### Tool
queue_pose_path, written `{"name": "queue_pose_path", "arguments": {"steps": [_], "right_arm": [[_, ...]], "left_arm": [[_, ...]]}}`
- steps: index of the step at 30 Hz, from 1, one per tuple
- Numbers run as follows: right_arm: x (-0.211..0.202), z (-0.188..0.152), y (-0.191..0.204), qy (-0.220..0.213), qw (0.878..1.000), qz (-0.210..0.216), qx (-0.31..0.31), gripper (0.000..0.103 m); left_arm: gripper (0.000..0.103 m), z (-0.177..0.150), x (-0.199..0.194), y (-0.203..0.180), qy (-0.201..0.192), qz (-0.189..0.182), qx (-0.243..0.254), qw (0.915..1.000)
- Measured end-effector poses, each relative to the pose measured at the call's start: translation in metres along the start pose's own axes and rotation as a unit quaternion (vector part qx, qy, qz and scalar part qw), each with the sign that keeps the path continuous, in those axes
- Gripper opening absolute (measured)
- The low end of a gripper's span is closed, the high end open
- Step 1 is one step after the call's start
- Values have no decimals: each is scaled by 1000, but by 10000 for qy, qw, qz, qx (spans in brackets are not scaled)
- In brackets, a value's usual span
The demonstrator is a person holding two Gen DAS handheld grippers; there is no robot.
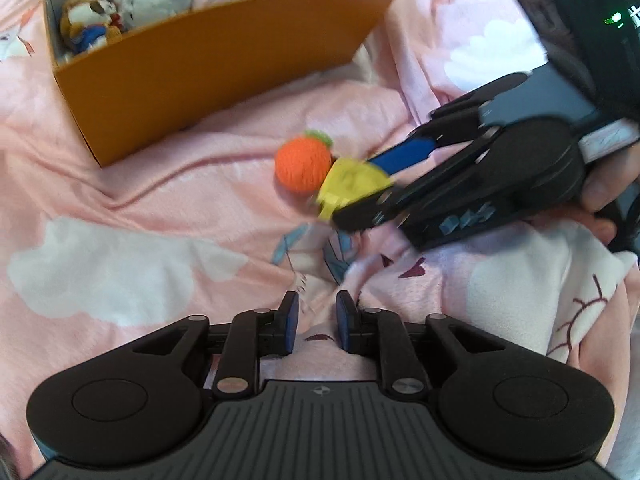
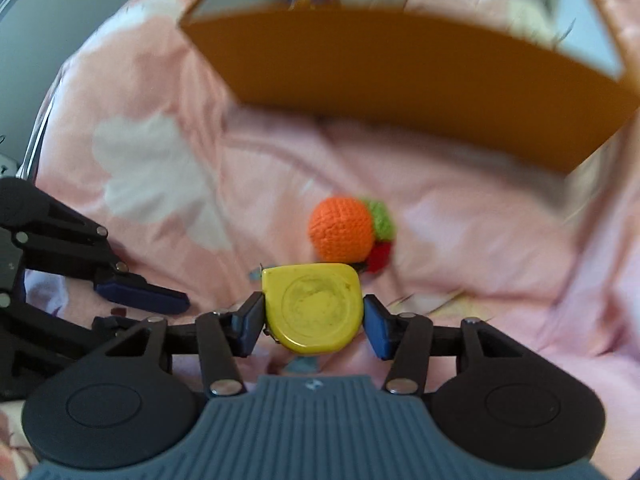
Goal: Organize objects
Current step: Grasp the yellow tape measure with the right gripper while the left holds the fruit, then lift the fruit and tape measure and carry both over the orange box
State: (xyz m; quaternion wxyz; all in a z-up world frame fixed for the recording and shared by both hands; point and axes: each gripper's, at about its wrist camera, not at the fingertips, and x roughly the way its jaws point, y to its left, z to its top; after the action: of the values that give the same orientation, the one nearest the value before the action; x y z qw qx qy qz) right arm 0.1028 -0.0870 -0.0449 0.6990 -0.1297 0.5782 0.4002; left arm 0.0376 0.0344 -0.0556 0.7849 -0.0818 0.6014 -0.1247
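A: Right, what does the right gripper point(image 2: 314, 322) have?

B: Its two blue pads are pressed on either side of a flat, rounded yellow plastic tape-measure case point(image 2: 314, 312); the case is clamped and, by the look of it, just clear of the pink cloud-print bed cover point(image 2: 460, 240).

A: And the left gripper point(image 1: 313, 326)?

B: Jaws narrowly parted with nothing between them, pointing down at the cover.

A: Where should the case go?

B: I'd judge into the open orange cardboard box point(image 2: 400, 80), at twelve o'clock in the right wrist view. Plush toys point(image 1: 132, 4) already lie inside.

A: Anything in the way?

B: An orange crocheted ball with green and red tufts point(image 2: 342, 228) sits just beyond the case, also toward twelve. Carry the case high enough to pass over it and over the near wall of the box.

A: Grip advice?

B: The case is smooth and held by its edges, so keep the squeeze firm and let go only once it is over the inside of the box.
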Motion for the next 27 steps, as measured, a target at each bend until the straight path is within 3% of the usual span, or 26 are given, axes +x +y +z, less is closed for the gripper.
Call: {"name": "queue_pose_path", "arguments": {"steps": [4,9,12,17,27], "right_arm": [[-17,8,-23,-329,9992,-172,178,55],[-14,14,-40,-543,9952,-804,120,55],[-1,13,-47,-456,9941,-982,28,55],[21,6,-58,-223,9958,-882,139,55],[14,-1,-57,-411,9961,-769,124,61]], "left_arm": [[32,10,-2,0,-259,61,84,9996],[50,26,11,-9,-550,396,486,9965],[50,34,25,-19,-494,422,846,9943],[50,40,51,-27,-417,542,1303,9891],[50,43,77,-31,-256,468,1470,9877]]}}
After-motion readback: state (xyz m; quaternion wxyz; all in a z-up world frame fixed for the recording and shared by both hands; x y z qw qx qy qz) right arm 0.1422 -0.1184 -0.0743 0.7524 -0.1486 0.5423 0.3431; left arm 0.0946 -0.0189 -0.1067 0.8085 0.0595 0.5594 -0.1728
